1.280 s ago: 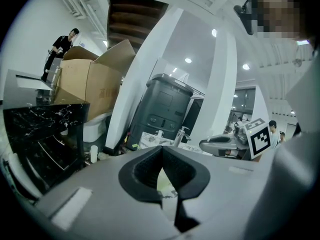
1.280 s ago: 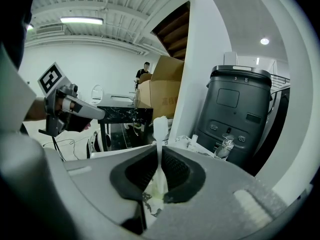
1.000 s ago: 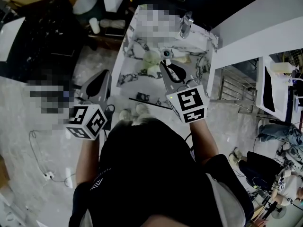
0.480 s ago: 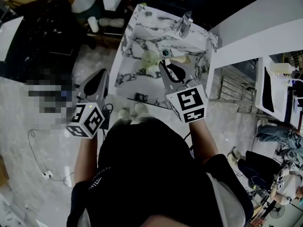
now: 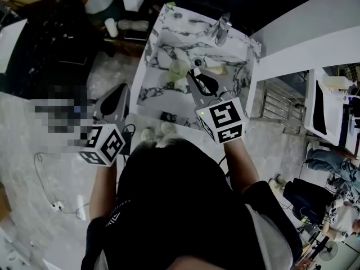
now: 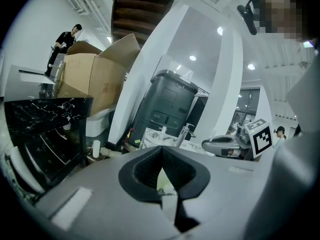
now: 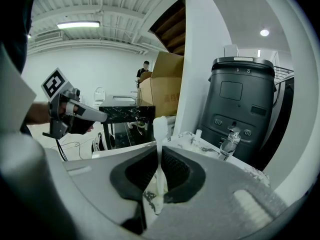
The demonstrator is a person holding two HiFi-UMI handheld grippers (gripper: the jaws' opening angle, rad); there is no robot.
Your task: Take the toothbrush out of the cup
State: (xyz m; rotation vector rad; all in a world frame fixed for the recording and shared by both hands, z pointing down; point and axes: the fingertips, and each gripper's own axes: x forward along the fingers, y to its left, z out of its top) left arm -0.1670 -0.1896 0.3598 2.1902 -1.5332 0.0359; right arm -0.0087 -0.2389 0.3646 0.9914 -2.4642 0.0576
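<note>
My right gripper reaches over the marble counter, just right of a pale green cup. It is shut on a white toothbrush, which stands upright between the jaws with its head sticking out above them. The brush's lower end is hidden behind the jaws. My left gripper hangs off the counter's left side over the floor. Its jaws meet at the tips with nothing between them.
A chrome faucet stands at the counter's far edge. Behind it are a dark grey bin, a cardboard box and a black marble table. A white shelf unit borders the right side. A cable lies on the floor.
The right gripper with the toothbrush has shifted slightly up the picture, toward the counter's far side. The left gripper has stayed where it was.
</note>
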